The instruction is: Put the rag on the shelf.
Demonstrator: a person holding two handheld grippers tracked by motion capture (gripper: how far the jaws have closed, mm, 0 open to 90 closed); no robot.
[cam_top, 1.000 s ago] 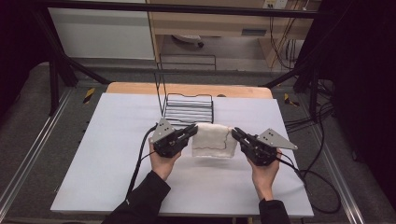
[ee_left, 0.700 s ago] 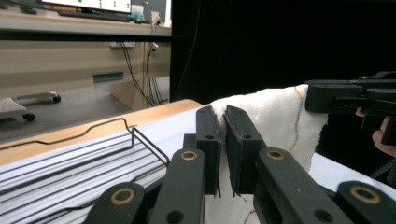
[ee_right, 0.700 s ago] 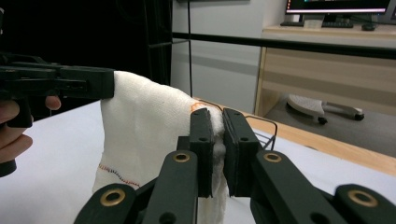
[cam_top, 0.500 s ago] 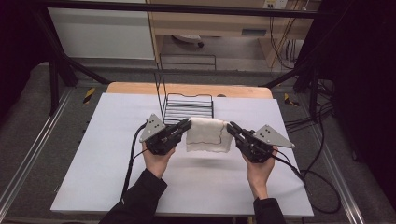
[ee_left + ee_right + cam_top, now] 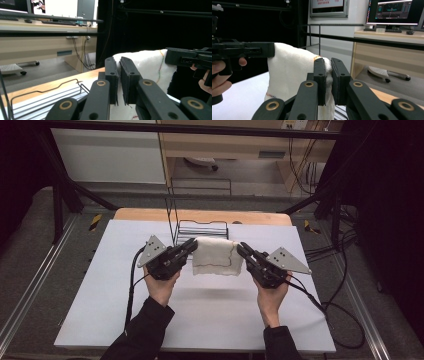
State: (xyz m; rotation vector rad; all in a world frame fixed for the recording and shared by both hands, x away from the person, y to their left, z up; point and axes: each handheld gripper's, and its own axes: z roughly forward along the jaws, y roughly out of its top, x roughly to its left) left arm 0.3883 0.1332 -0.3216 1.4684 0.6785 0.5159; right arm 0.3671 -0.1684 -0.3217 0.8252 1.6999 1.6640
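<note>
A white cloth (image 5: 216, 255) with thin coloured stitching hangs folded in the air above the white table top (image 5: 210, 315), its shadow on the surface below. My left gripper (image 5: 191, 245) is shut on the cloth's left top corner. My right gripper (image 5: 241, 248) is shut on its right top corner. In the left gripper view the cloth (image 5: 146, 66) is pinched between the black jaws of my left gripper (image 5: 119, 61), with the other gripper holding its far edge. In the right gripper view the cloth (image 5: 289, 72) drapes down from my right gripper (image 5: 328, 62).
A black wire rack (image 5: 200, 227) stands just behind the cloth near the table's far edge, with a wooden strip (image 5: 150, 214) beyond it. Cables (image 5: 320, 305) trail from each gripper over the table. Dark frame bars and a floor lie around the table.
Both grippers have lifted the cloth off the table and carried it a little toward the wire rack. The cloth now hangs between them instead of lying flat.
</note>
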